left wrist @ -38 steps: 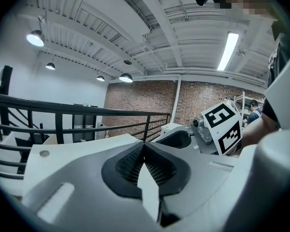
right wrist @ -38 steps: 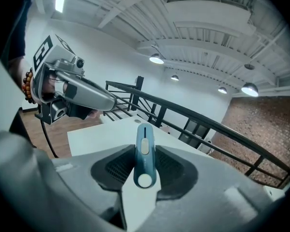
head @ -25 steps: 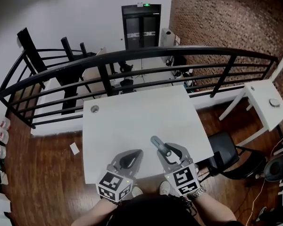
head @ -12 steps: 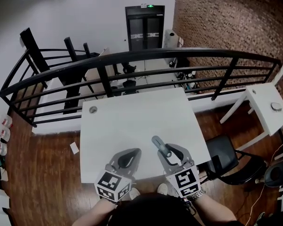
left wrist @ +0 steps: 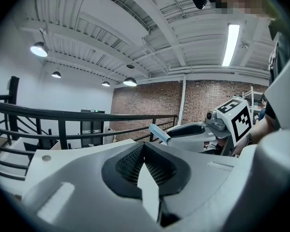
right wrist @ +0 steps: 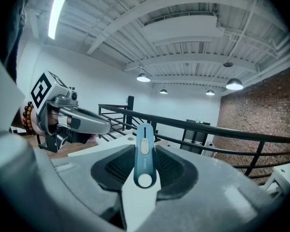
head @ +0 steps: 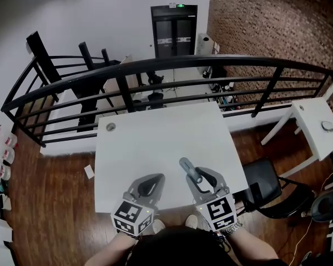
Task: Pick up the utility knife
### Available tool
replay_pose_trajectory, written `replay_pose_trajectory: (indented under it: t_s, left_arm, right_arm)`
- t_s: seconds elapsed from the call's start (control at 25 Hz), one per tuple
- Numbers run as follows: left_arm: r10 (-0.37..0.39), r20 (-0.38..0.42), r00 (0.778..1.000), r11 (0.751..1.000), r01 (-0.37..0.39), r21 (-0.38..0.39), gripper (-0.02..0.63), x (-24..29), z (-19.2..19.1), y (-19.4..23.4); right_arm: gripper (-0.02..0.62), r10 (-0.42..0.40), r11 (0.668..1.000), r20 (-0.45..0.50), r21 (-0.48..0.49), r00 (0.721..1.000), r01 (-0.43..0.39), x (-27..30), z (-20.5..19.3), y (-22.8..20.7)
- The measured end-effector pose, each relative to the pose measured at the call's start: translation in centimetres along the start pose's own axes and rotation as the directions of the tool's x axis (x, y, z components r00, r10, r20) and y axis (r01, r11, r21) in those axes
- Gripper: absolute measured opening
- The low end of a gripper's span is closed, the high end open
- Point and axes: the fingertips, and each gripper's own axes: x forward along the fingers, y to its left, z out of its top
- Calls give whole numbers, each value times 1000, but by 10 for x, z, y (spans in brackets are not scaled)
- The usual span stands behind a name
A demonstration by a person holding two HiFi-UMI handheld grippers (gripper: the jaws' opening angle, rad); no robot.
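Between the pads of the right gripper (head: 196, 178), the utility knife (right wrist: 145, 154) is pinched on edge, its flat sides against the two jaws. Its long axis runs along the gripper's own line. The rounded butt with a pale button sits back in the throat of the jaws, and the slider faces upward. The front end sticks out well past the fingertips. In the head view the knife points away from the person and a little to the left, over the near part of the white table (head: 155, 140). From the left gripper view its blue-grey front end shows jutting out of the right gripper toward the railing (head: 211, 62).

The left gripper (left wrist: 144, 148) is just beside the right one, on its left. Its jaws are pressed together at the tips with nothing between them.

A small round disc (head: 110, 127) sits at the table's far left corner. A black chair (head: 266, 177) stands at the table's right side, and a second white table (head: 316, 123) stands further right.
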Motion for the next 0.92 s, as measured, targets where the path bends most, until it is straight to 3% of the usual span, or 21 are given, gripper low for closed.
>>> replay_pose_trajectory:
  t_s: [0.92]
  left_arm:
    - [16,-3,1000,1000,-16,9,6,-3,5,-10]
  right_arm:
    - [120,14,1000,21,3,1000,-14,-6,1,-3]
